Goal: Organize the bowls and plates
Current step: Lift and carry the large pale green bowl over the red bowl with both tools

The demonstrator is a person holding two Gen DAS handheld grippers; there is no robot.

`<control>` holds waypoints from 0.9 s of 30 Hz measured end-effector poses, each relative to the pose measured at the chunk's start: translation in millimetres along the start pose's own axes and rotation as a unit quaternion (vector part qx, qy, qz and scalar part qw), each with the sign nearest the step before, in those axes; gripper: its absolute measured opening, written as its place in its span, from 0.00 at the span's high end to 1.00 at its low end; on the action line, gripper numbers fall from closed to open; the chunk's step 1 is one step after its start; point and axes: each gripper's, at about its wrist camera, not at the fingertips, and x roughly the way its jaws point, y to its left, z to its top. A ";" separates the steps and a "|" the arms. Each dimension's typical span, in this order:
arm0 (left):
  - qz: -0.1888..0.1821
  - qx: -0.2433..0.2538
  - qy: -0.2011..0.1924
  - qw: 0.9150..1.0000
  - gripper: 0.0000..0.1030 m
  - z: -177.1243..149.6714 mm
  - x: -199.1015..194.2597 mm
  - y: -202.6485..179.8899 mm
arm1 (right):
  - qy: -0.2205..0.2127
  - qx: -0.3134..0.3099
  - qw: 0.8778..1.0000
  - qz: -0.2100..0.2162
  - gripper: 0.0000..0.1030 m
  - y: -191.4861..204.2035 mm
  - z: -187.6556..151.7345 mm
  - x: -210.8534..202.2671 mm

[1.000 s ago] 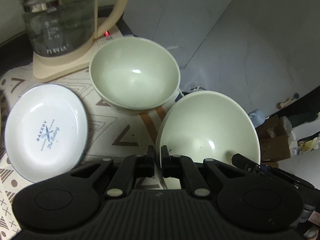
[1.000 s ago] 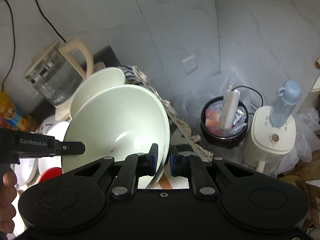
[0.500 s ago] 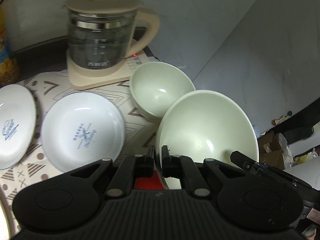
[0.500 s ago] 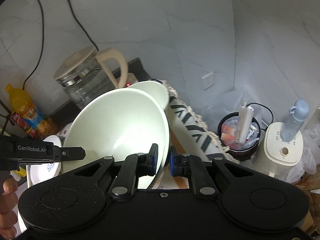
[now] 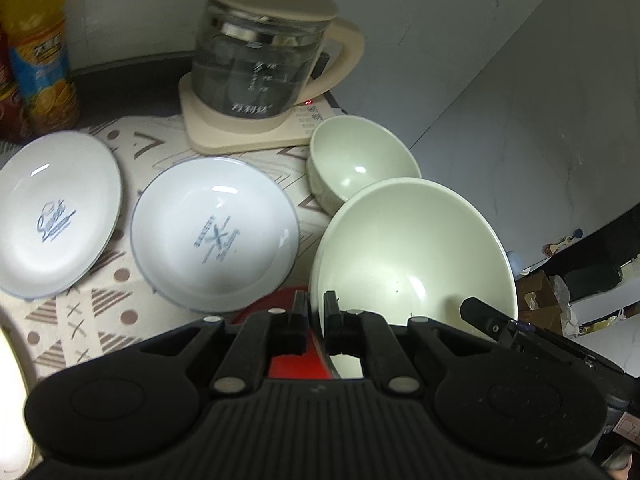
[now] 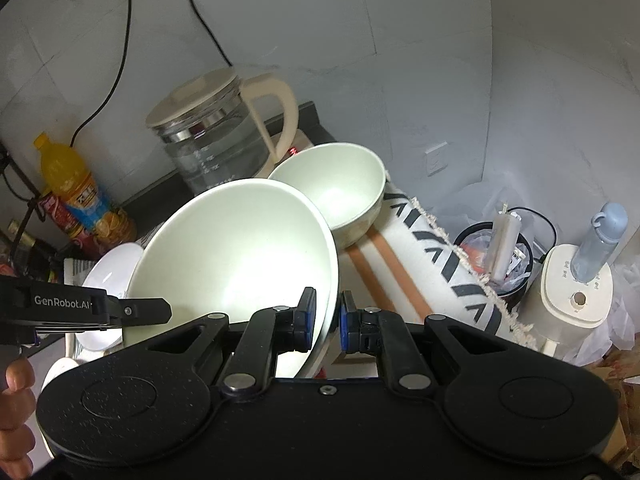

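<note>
My left gripper (image 5: 316, 312) and my right gripper (image 6: 327, 316) are both shut on the rim of one large pale green bowl (image 5: 412, 256), which I hold tilted above the table; it also shows in the right wrist view (image 6: 232, 256). A smaller pale green bowl (image 5: 360, 160) sits on the patterned cloth beyond it, also in the right wrist view (image 6: 332, 192). Two white plates with blue print, one (image 5: 216, 232) in the middle and one (image 5: 56, 208) at the left, lie on the cloth. A red dish (image 5: 280, 360) shows under my left fingers.
A glass kettle (image 5: 260, 64) on a beige base stands at the back. An orange drink bottle (image 5: 38, 48) is at the back left. Right of the table edge (image 6: 440, 248), on the floor, are a black bin (image 6: 500, 256) and a white appliance (image 6: 576, 292).
Both grippers have drawn back and up with the large bowl. The kettle, bottle and a second white plate have come into the left view. The small green bowl has not moved.
</note>
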 end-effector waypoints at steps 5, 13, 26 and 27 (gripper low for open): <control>0.001 -0.011 0.007 1.000 0.95 -12.7 -1.0 14.2 | 0.010 -0.009 1.000 -0.001 0.88 10.8 -10.5 0.0; 0.001 -0.037 0.022 0.999 0.95 -31.2 -0.1 35.2 | 0.018 -0.026 0.999 0.002 0.88 24.6 -22.5 2.2; -0.019 -0.067 0.075 0.995 0.93 -45.2 23.5 51.6 | 0.023 -0.018 0.999 -0.012 0.88 24.2 -27.1 13.4; -0.020 -0.068 0.079 0.994 0.93 -46.0 26.1 51.8 | 0.023 -0.017 0.999 -0.014 0.88 23.6 -27.0 14.3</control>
